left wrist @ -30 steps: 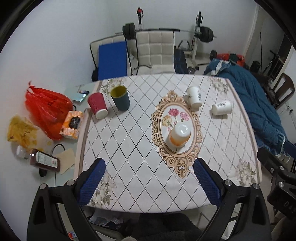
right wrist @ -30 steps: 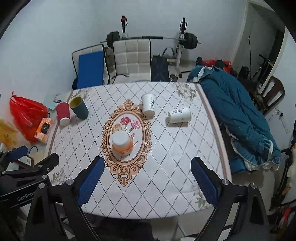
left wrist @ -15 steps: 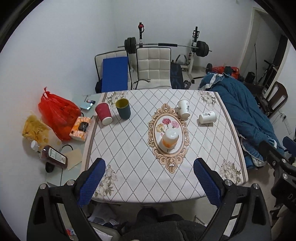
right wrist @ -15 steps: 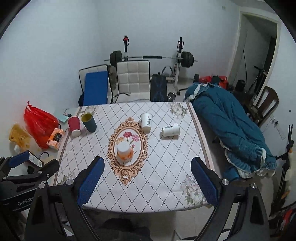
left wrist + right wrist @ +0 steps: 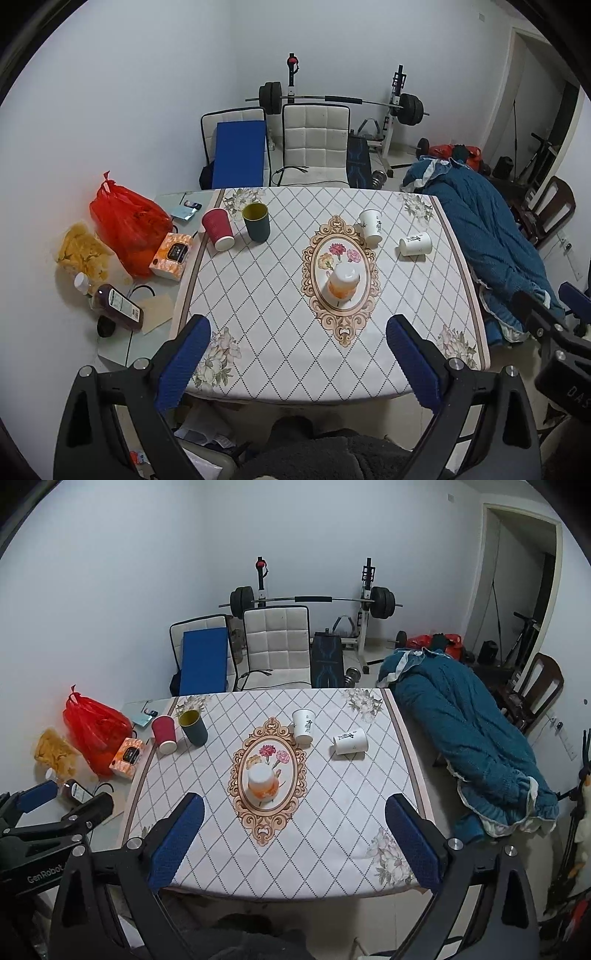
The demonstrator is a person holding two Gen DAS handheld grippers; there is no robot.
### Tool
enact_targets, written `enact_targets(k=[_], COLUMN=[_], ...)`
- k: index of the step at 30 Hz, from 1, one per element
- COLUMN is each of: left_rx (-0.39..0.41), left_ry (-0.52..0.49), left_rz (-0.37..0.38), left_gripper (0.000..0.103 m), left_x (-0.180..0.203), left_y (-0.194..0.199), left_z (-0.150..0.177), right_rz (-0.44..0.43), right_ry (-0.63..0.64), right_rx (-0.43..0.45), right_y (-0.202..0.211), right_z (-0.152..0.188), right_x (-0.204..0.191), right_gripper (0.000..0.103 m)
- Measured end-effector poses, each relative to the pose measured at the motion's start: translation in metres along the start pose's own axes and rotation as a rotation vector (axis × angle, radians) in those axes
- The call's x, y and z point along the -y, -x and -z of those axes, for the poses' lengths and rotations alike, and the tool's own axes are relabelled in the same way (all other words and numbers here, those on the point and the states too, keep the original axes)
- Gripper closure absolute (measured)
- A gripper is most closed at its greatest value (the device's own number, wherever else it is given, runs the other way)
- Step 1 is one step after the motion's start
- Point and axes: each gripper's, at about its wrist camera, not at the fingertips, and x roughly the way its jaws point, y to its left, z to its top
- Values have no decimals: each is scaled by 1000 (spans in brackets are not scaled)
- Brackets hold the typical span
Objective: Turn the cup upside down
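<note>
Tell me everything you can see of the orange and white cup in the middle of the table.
The orange and white cup stands upside down on the oval flower medallion of the tablecloth, flat white base up, rim on the cloth. Its body is white above with an orange printed band lower down; the material cannot be told. It looks upright and stands alone: no other cup touches it, and both grippers are open and away from it.

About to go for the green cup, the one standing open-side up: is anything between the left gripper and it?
Nothing visible blocks it. Bare tablecloth lies between the open left gripper and the green cup. The red cup stands close on its left, apart from it.
</note>
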Motion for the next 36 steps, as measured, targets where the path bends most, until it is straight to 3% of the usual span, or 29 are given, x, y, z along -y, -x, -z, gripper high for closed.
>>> enact_targets(k=[36], left_rx=[-3], left_ry=[17], left_rz=[-32], left_gripper=[5], left_x=[1], left_y=[7], left_z=[8], right_rz=[5], right_ry=[9], right_rx=[-46], right_y=[-12], right_z=[11], right_x=[12], right_gripper=[2])
